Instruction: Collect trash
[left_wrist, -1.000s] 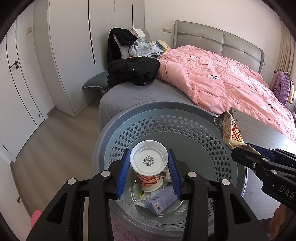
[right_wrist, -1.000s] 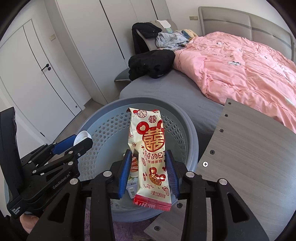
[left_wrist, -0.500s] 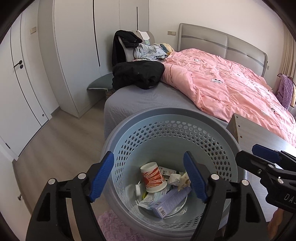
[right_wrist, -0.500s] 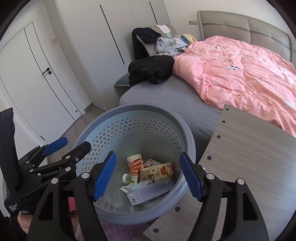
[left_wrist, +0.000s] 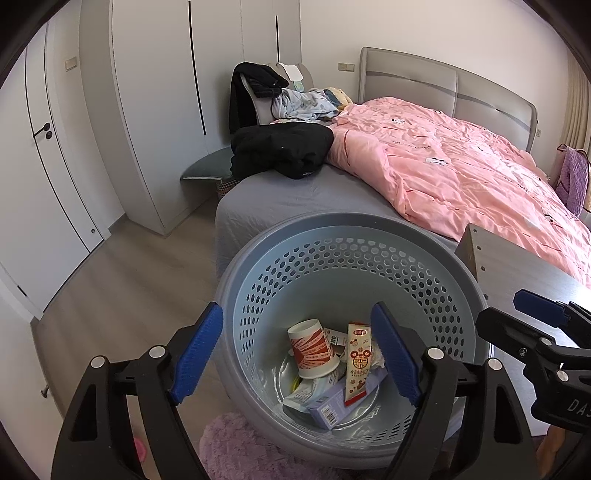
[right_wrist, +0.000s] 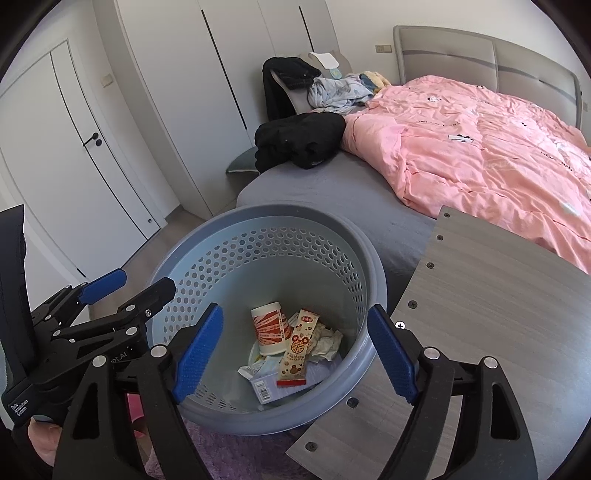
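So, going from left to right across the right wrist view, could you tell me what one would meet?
Door handle → left gripper → paper cup in the basket → snack packet → crumpled paper → wooden tabletop.

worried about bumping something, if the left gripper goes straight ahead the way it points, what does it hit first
Probably the paper cup lying on the trash in the basket; the open left gripper points down into it, though depth is unclear.
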